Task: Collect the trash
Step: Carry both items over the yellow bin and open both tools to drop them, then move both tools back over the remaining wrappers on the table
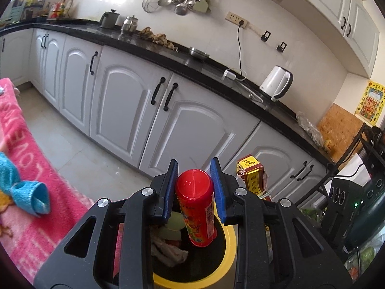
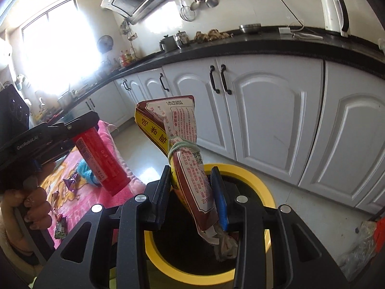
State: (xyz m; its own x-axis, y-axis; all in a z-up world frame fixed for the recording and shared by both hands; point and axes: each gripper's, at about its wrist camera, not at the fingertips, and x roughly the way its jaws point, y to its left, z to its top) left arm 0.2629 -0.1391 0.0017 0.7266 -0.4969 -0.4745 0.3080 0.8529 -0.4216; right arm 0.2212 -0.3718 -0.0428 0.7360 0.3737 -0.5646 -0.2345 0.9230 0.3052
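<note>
My left gripper (image 1: 194, 178) is shut on a red cylindrical can (image 1: 196, 207) and holds it over the yellow-rimmed trash bin (image 1: 229, 245). The can (image 2: 101, 159) and the left gripper (image 2: 51, 142) also show in the right wrist view. My right gripper (image 2: 191, 187) is shut on a red and yellow snack bag (image 2: 182, 149) tied with a rubber band, above the bin (image 2: 262, 183). The bag (image 1: 251, 175) shows beside the can in the left wrist view. Crumpled trash (image 1: 168, 250) lies inside the bin.
A pink blanket (image 1: 28, 168) with a blue cloth (image 1: 28, 192) and small wrappers (image 2: 60, 226) lies left of the bin. White cabinets (image 1: 125, 106) under a black counter (image 1: 216, 72) run behind. A black rack with appliances (image 1: 356, 192) stands to the right.
</note>
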